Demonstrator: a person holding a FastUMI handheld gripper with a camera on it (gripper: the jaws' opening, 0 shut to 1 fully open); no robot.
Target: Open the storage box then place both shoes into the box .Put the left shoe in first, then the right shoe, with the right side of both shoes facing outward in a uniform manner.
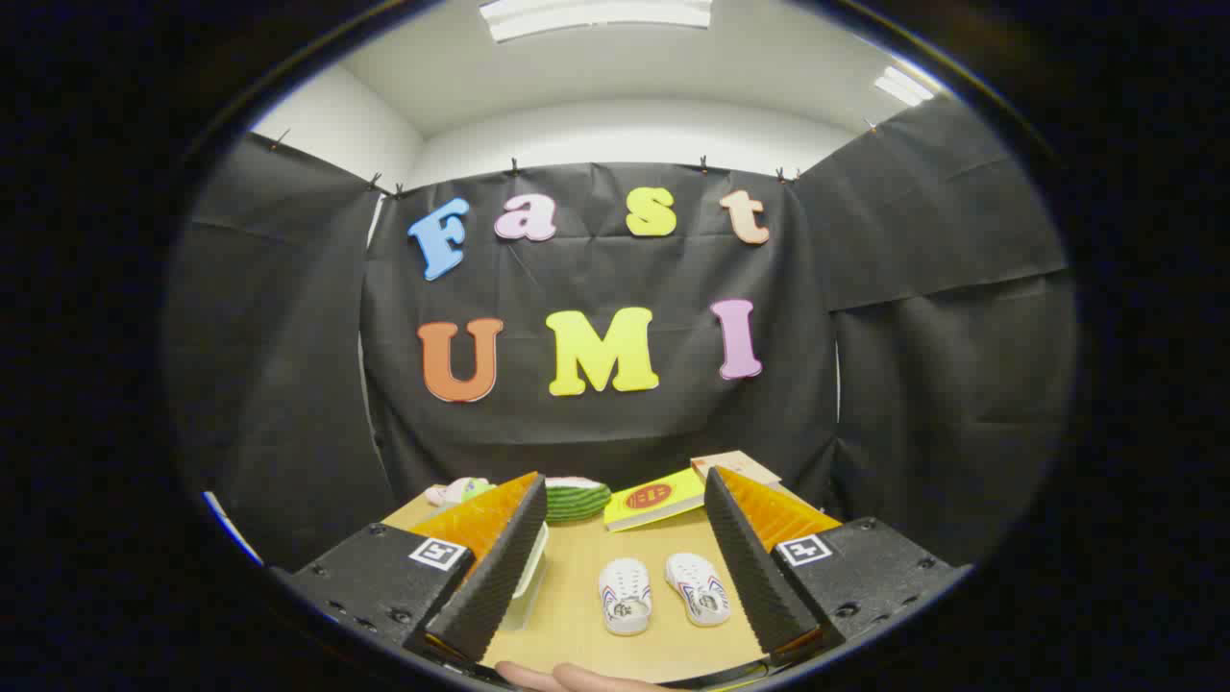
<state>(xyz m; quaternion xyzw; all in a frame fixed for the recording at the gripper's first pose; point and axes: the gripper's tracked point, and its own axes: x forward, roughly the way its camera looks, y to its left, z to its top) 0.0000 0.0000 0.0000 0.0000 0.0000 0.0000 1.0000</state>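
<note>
Two small white clog shoes with red and blue stripes lie side by side on the wooden table (577, 615), ahead of my fingers. The left shoe (626, 596) and the right shoe (699, 587) both lie between the two fingers' lines, nearer the right finger. A pale translucent storage box (528, 577) sits just behind the left finger (500, 567), mostly hidden by it. My gripper (615, 567) is open and holds nothing. The right finger (754, 567) stands right of the shoes.
At the table's far edge lie a green striped item (575, 500), a yellow book (655, 500), a tan book (735, 468) and a small pale toy (459, 491). A person's hand (567, 678) shows below the fingers. Black cloth walls close in the booth.
</note>
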